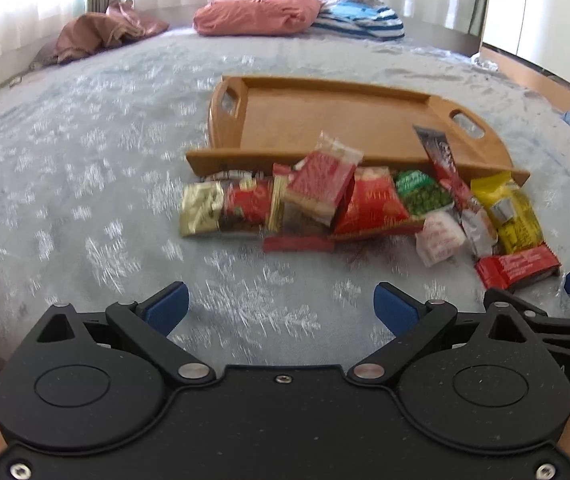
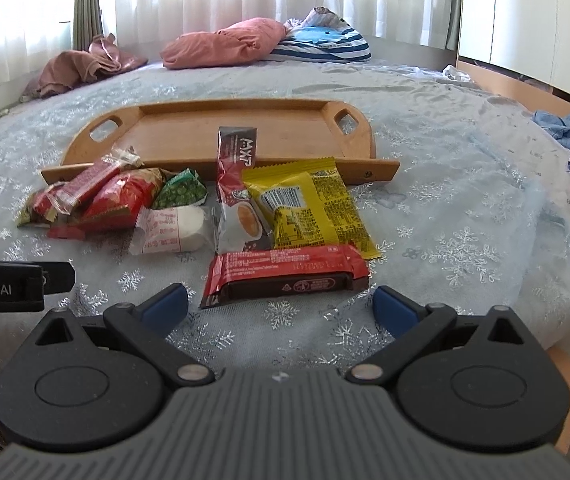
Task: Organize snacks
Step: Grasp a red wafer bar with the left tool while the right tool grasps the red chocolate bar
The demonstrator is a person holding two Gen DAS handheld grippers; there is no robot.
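snacks: heaped on the bed, just in front of the empty tray
step: none picked yet
right gripper: spread wide, empty, near the red bar
left gripper: wide apart, empty
next: close on the bar, carry to tray

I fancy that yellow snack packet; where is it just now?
In the right wrist view the yellow packet lies on the bedspread just before the wooden tray, right of the coffee stick and behind the red bar.
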